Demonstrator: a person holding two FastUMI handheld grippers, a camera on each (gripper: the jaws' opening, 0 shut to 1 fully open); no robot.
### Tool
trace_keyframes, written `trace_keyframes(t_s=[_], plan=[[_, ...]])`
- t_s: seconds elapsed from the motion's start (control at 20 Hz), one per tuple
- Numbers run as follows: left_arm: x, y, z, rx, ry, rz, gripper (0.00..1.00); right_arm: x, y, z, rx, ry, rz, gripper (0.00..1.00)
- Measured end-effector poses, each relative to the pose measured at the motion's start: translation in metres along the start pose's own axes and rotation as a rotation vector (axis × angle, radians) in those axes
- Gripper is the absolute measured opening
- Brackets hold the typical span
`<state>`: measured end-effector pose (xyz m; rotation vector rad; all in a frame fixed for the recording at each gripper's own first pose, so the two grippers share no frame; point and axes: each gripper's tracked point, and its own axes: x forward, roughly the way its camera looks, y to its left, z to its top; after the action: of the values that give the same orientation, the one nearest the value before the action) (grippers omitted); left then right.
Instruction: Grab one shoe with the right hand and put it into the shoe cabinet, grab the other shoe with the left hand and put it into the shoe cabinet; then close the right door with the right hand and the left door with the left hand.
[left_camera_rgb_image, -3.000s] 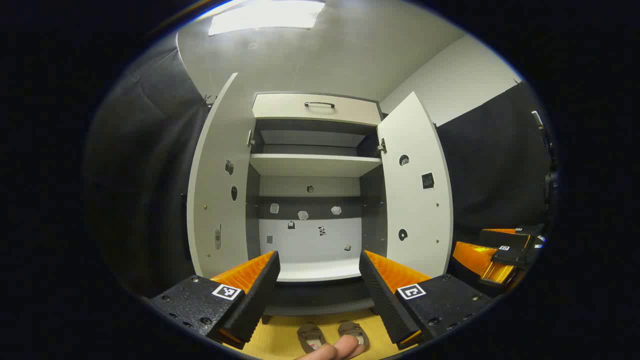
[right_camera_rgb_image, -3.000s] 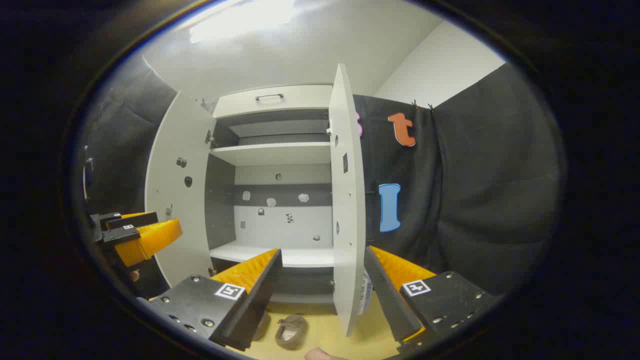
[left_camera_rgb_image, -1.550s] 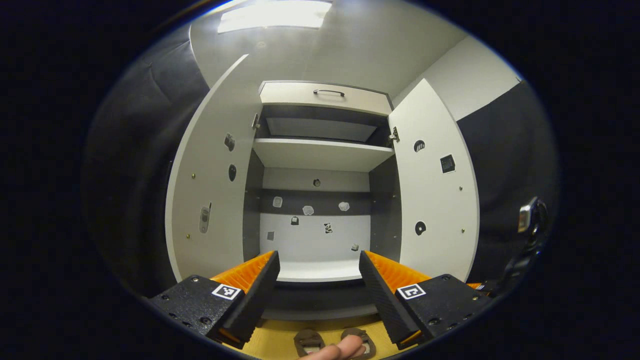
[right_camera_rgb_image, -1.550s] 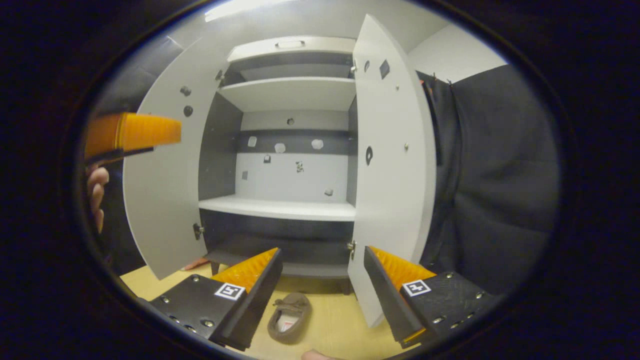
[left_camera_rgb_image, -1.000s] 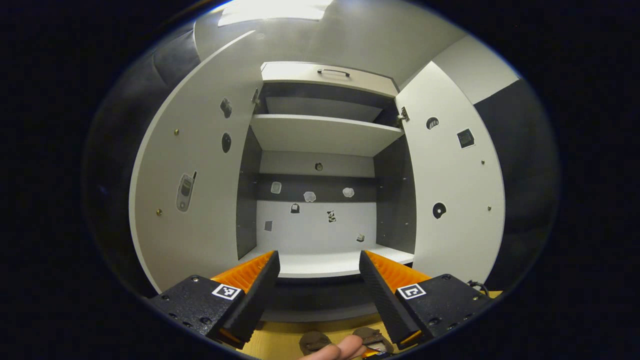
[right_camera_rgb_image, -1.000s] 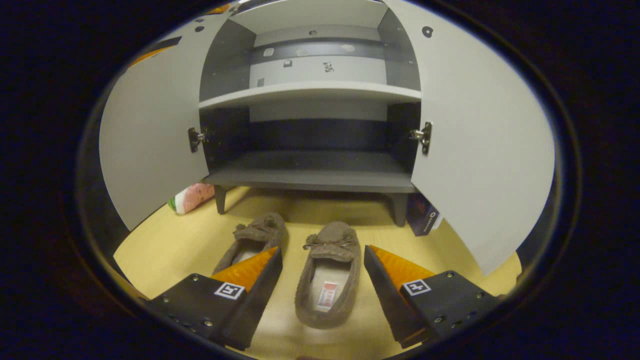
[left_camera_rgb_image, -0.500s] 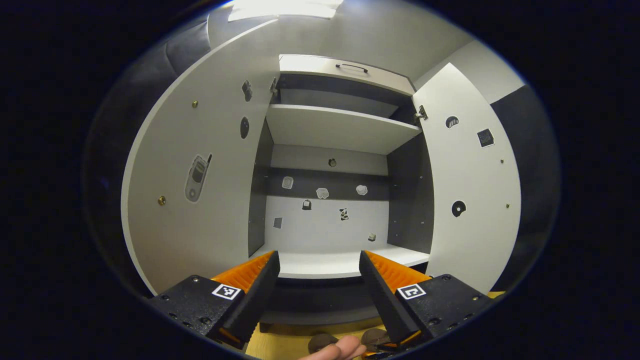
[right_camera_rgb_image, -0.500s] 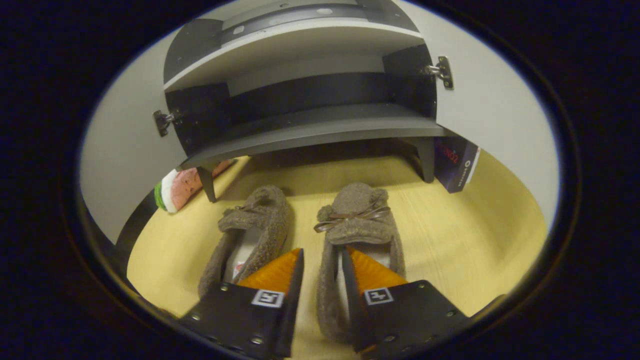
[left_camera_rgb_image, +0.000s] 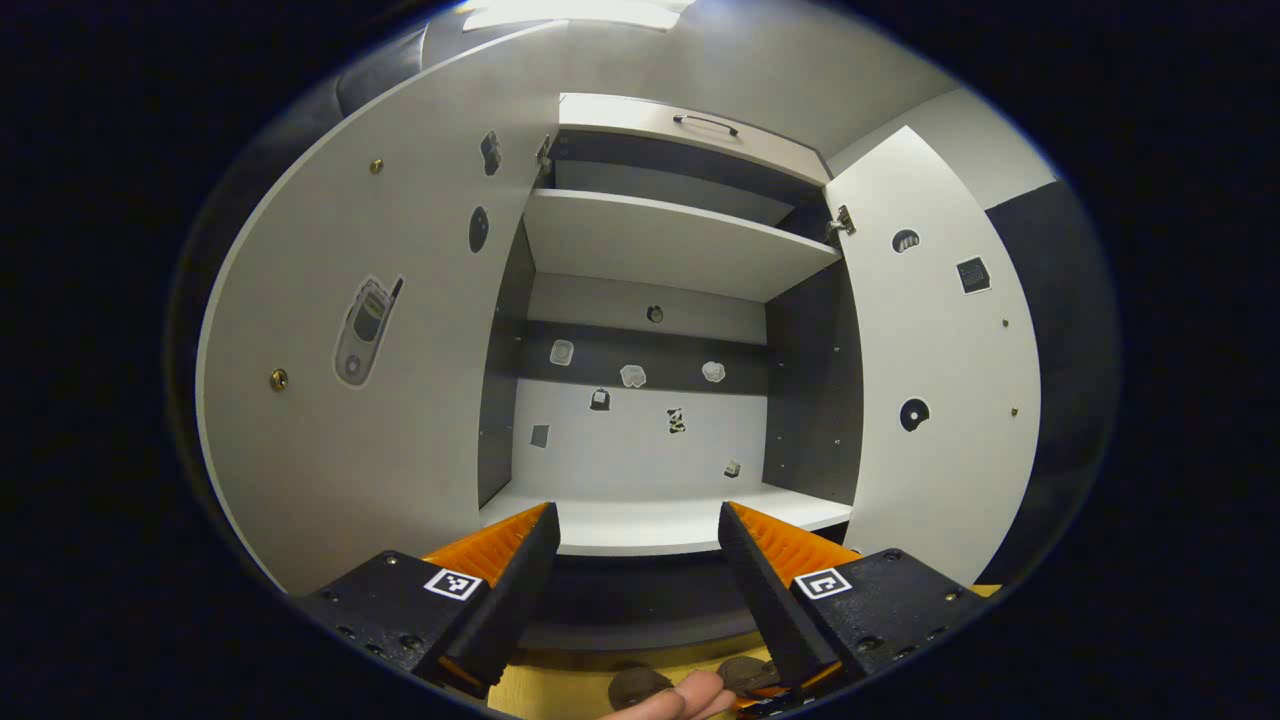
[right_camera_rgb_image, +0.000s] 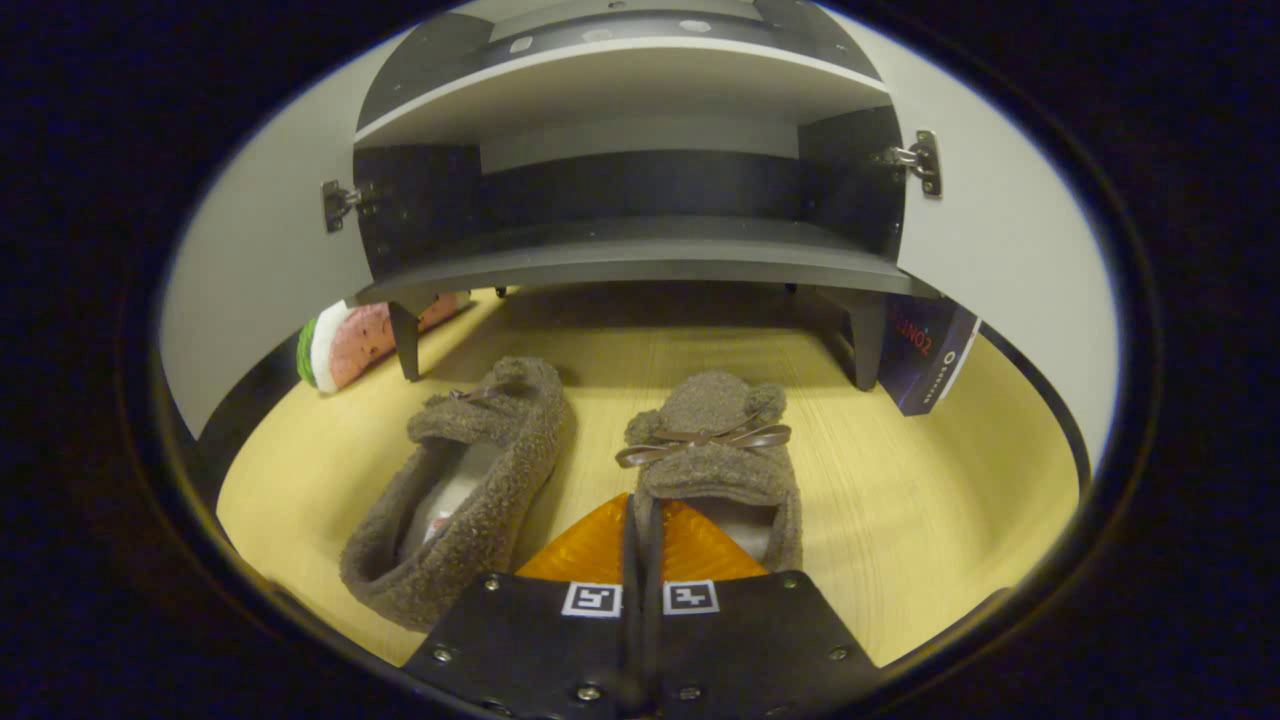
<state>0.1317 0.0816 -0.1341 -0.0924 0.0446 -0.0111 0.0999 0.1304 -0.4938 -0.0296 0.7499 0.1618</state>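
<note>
Left gripper view: the left gripper (left_camera_rgb_image: 632, 540) hangs wide open and empty before the open cabinet (left_camera_rgb_image: 660, 240), left door (left_camera_rgb_image: 370, 330) and right door (left_camera_rgb_image: 940, 350) both swung out, white shelf (left_camera_rgb_image: 650, 525) bare. Right gripper view: on the floor (right_camera_rgb_image: 920, 490) by the cabinet's front edge lie two shoes, toes toward the cabinet; the left shoe (right_camera_rgb_image: 470, 480) lies free, just beside the right shoe (right_camera_rgb_image: 715, 450). The right gripper (right_camera_rgb_image: 640, 530) comes at the right shoe from its heel end, fingers drawn nearly together with only a thin slit between them; they appear to pinch the shoe's left side wall, though the pinched edge is hidden, so the grasp cannot be confirmed. Risks, judged: a soft fleece rim held thinly may slip or fold on lifting, letting the shoe sag and catch the dark bottom shelf (right_camera_rgb_image: 640, 265); the lift may also drag the neighbouring shoe aside
</note>
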Motion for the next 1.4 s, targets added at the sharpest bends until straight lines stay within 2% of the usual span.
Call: trace_keyframes(t_s=[0.25, 0.35, 0.55, 0.8, 1.05, 1.25, 1.4], plan=[[0.014, 0.003, -0.015, 0.021, 0.038, 0.009, 0.98, -0.022, -0.005, 0.023, 0.008, -0.07, 0.03, 0.01], [0.015, 0.006, -0.015, 0.03, 0.037, 0.023, 0.98, -0.037, -0.002, 0.036, 0.034, -0.087, 0.065, 0.01], [0.013, 0.01, -0.009, 0.04, 0.018, 0.029, 0.98, -0.077, -0.008, 0.078, 0.036, -0.15, 0.081, 0.01], [0.017, 0.014, -0.011, 0.021, 0.029, 0.013, 0.98, -0.145, -0.015, 0.176, 0.046, -0.314, 0.091, 0.01], [0.026, 0.019, -0.022, 0.018, 0.067, 0.017, 0.98, -0.19, -0.004, 0.285, -0.07, -0.453, 0.064, 0.01], [0.026, 0.023, -0.023, 0.006, 0.071, 0.015, 0.98, -0.183, 0.0, 0.365, -0.126, -0.473, 0.032, 0.01], [0.026, 0.027, -0.023, -0.001, 0.071, 0.019, 0.98, -0.16, -0.005, 0.407, -0.144, -0.429, -0.015, 0.01]])
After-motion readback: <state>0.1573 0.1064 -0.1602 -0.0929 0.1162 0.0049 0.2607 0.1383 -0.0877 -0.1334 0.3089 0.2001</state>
